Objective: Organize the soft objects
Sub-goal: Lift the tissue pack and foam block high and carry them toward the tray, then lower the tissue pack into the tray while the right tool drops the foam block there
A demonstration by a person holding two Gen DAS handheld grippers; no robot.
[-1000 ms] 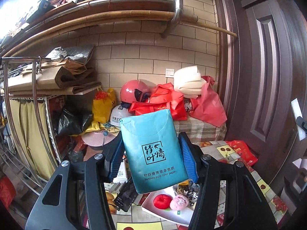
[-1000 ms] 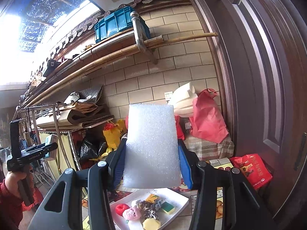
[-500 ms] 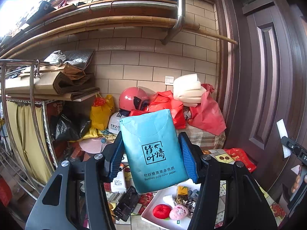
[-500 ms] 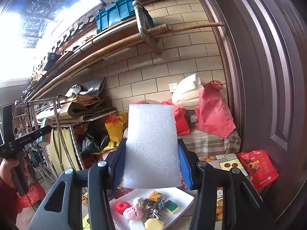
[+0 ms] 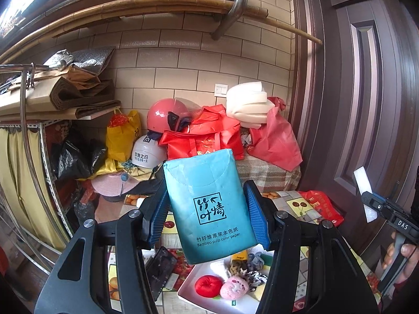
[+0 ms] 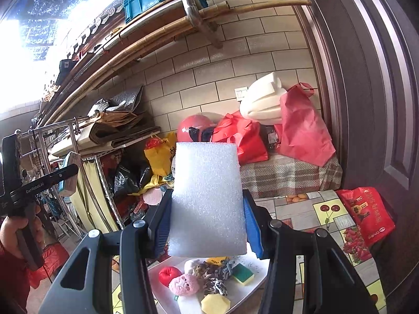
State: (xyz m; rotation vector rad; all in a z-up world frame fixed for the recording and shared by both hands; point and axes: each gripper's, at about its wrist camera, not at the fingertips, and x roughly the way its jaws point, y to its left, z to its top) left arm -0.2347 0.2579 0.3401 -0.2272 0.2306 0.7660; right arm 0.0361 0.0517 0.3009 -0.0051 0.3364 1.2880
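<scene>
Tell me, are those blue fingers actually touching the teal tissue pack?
Touching. The left wrist view shows both blue fingers of the left gripper pressed against the sides of the teal tissue pack, which they hold above the white tray.

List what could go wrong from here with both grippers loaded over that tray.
1. The tray already holds a red ball, a pink toy and sponges; setting the tissue pack or foam block down may knock them off.
2. The left gripper pinches only the pack's lower part; it could tip.
3. The foam is soft and might slip from the right gripper.
</scene>
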